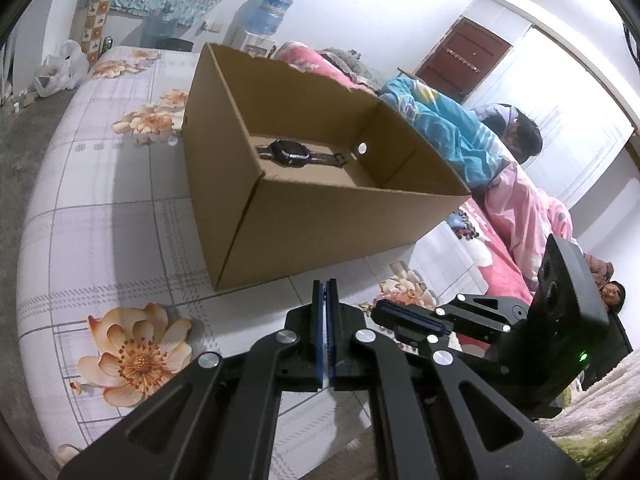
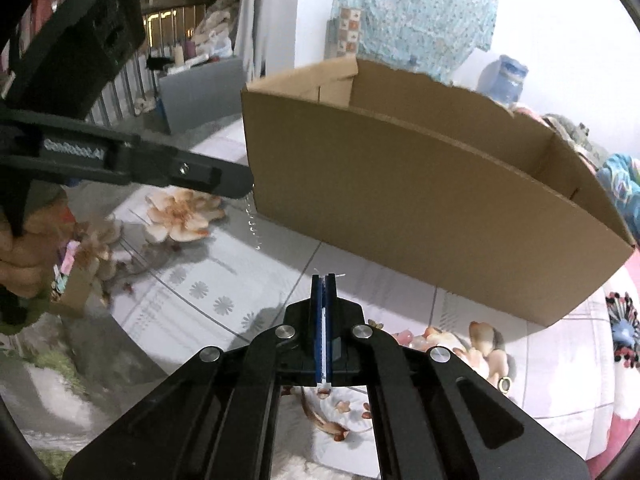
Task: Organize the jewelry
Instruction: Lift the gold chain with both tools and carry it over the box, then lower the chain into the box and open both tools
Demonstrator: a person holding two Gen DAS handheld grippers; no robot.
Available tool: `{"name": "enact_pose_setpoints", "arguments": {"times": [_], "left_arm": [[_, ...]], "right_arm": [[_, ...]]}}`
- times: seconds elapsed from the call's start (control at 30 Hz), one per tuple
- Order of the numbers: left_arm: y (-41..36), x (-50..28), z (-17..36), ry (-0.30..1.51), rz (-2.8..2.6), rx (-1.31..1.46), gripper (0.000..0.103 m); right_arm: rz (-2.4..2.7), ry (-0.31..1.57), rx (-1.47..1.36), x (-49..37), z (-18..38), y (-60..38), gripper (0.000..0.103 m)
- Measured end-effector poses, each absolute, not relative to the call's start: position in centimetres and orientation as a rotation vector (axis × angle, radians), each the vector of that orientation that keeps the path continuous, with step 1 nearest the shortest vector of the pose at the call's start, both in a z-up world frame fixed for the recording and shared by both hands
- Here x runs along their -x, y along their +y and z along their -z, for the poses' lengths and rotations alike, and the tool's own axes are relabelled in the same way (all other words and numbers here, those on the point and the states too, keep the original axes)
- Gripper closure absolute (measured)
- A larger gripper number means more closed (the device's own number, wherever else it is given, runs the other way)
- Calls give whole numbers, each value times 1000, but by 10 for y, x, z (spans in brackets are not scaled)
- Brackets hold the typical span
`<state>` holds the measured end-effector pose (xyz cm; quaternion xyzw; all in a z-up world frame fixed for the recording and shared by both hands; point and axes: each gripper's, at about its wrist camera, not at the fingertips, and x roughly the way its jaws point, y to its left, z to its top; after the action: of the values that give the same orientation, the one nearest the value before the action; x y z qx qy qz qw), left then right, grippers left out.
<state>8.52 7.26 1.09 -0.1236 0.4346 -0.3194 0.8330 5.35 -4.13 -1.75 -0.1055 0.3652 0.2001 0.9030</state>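
A cardboard box (image 1: 320, 200) sat open-topped on a bed (image 1: 100, 208) covered with a flowered sheet, and every place here is given from that box. Left of the box's near corner, the left gripper (image 2: 244, 184) had its fingers shut on a thin silvery chain (image 2: 252, 220), which hung straight down from the tips, its long axis vertical, just beside the box's outer wall and below its rim. Inside the box, on the floor toward the far wall, a dark wristwatch (image 1: 298, 153) lay flat with its strap stretched crosswise. In front of the box's near wall, the right gripper (image 2: 325, 278) pointed at the cardboard, its fingers closed tight; a faint pale thread seemed to show at their tips, too small to identify. Right of it, a small ring (image 2: 505, 384) lay on the sheet. The left gripper was judged nearer the opening; the chain likely needed raising above the rim first.
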Motion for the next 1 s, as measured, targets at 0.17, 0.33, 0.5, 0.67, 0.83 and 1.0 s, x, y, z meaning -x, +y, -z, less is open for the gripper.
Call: {"name": "enact_pose_setpoints", "arguments": {"times": [0.17, 0.33, 0.5, 0.67, 0.83, 1.0], "left_arm": [[71, -79, -35, 882, 716, 272, 102], [60, -77, -79, 799, 813, 280, 102], [38, -99, -112, 742, 854, 264, 102], [7, -149, -104, 810, 834, 282, 102], [-23, -196, -81, 908, 778, 277, 102], [-54, -226, -61, 969, 690, 200, 102]], "right_arm": [[-431, 710, 107, -49, -8, -64, 103], [-450, 606, 9, -61, -54, -88, 103], [-434, 528, -38, -86, -88, -111, 103], [-410, 542, -84, -123, -93, -131, 103], [-338, 623, -57, -163, -75, -133, 103], [-247, 701, -37, -190, -58, -133, 103]]}}
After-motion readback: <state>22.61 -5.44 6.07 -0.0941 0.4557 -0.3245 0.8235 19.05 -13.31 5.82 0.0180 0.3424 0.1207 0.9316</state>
